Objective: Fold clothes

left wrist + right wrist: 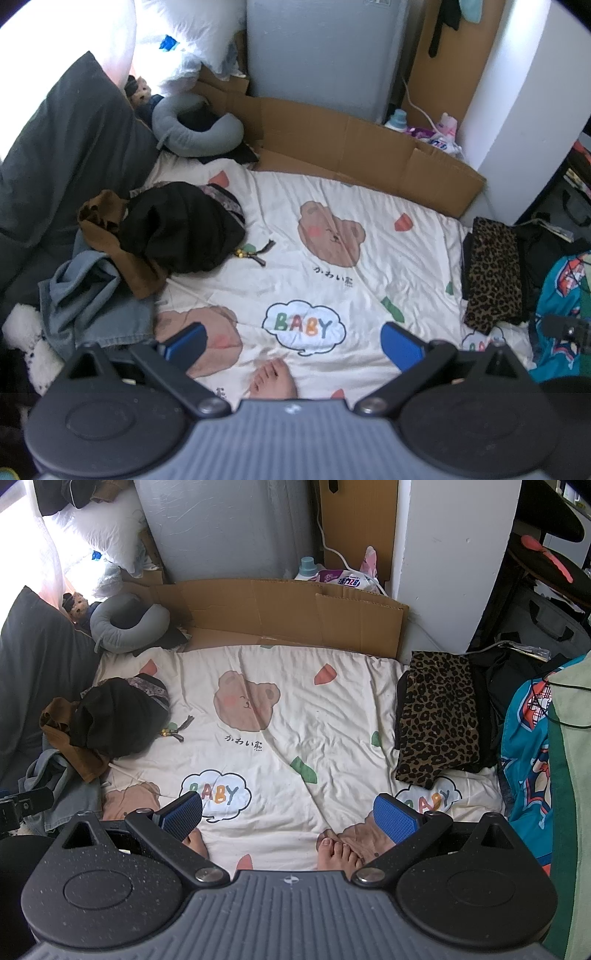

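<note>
Seen from two wrist cameras, both aimed down at a cream bedsheet [332, 206] printed with bear faces and "BABY" clouds. Left gripper [291, 345] spread to its widest, blue pads far apart, nothing between them, hovering above bare sheet; right gripper [288, 814] likewise fully spread and holding nothing. Bare feet [340, 853] resting on the sheet just below the pads. Unfolded clothes heaped at the left edge of the bed: a black garment [184, 229] lying on top of a brown garment [110, 236], with blue jeans [88, 295] crumpled beneath and nearer the camera. At the right edge, a folded leopard-print garment [437, 716] resting on dark folded pieces, apparently the finished stack. Wide open stretch of sheet between heap and stack, free for spreading. Judged to be a pause between items: one piece done and set aside, the next not yet picked up. Next move probably calling for a reach left to the heap, most likely pinching the black garment on top since it lies free of the others, then dragging it to the middle and flattening it before any fold; soft, limp cloth, likely to snag the brown piece underneath. No basket, drawer or bin for the clothes visible. Flattened cardboard [288, 609] standing along the far edge of the bed, holding nothing. Grey neck pillow [195, 125] in the far left corner.
</note>
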Motion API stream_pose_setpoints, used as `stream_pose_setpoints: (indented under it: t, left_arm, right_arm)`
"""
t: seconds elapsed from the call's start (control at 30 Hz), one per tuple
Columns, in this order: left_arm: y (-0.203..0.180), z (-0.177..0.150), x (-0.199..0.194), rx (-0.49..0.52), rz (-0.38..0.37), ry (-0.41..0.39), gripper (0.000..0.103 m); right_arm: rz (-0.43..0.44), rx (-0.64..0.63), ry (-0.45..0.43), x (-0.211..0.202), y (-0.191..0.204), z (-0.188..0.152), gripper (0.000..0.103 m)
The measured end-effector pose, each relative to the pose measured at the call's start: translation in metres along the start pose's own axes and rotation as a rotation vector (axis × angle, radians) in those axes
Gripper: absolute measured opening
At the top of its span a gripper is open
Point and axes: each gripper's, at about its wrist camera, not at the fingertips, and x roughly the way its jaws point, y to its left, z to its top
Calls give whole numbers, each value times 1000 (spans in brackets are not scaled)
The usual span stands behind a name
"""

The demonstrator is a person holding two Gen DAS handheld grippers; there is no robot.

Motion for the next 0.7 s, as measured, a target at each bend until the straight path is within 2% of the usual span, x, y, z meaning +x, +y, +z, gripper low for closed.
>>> stream_pose_setpoints:
  t: [0.7]
  left_arm:
    - [-3, 2, 0, 3, 15, -1, 102]
  right_arm:
    - [-4, -2, -2, 1, 0, 0, 102]
